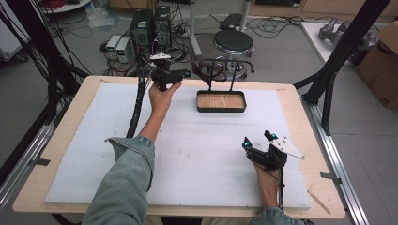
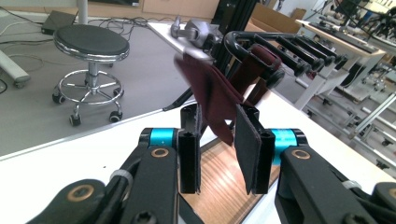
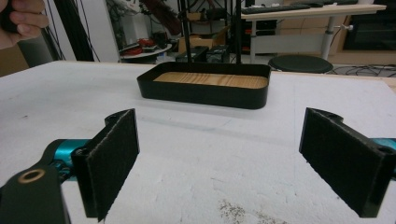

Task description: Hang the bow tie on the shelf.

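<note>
At far left-centre, the left gripper (image 1: 187,73) has its jaws slightly parted around the hanging end of a dark red fabric strap (image 2: 210,93) draped over a black metal rack (image 1: 219,70); near right, the right gripper (image 1: 257,139) rests spread wide on the white foam mat (image 1: 202,140).

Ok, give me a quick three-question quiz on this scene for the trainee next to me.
1. True or false: the right claw holds the dark red cloth.
2. What forms the bottom of the black tray? A) wood B) foam C) wire mesh
3. Which claw is up by the rack where the cloth hangs?

Key: 1 false, it stands open and empty; 2 A; 3 the left claw.
</note>
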Demonstrator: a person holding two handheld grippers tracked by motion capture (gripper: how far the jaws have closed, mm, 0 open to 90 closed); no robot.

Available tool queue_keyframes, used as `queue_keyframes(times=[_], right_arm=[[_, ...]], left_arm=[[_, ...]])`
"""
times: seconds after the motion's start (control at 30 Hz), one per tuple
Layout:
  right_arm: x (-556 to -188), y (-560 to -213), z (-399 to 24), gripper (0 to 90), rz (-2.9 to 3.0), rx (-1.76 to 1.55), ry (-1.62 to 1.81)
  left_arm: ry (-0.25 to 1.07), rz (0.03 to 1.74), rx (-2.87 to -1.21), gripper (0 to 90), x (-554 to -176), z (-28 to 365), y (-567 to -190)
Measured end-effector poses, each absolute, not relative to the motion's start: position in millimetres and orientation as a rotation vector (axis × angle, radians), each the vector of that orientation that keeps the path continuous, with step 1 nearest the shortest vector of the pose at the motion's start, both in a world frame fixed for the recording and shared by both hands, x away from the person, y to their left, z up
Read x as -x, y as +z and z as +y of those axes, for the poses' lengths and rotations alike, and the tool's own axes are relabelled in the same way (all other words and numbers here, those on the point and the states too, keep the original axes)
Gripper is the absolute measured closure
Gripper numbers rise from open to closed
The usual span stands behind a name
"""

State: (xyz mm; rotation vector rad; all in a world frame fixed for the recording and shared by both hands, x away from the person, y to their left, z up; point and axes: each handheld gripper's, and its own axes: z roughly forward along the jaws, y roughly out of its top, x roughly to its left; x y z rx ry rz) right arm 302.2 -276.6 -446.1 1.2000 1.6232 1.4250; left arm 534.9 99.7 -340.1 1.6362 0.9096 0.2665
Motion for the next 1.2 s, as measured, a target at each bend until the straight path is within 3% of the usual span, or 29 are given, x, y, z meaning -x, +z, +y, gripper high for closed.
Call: queue_keyframes(times=[0.57,1.2], right_arm=[[-302,-446,-276,11.2,1.626,-1.199,1.414],[-301,-446,-276,11.2,1.626,-1.208,1.399]], left_arm=[[0.484,0.784,-1.728,55.4,-503,121,-312],[0.544,0.707,-1.74,44.8,-465,160,-302]])
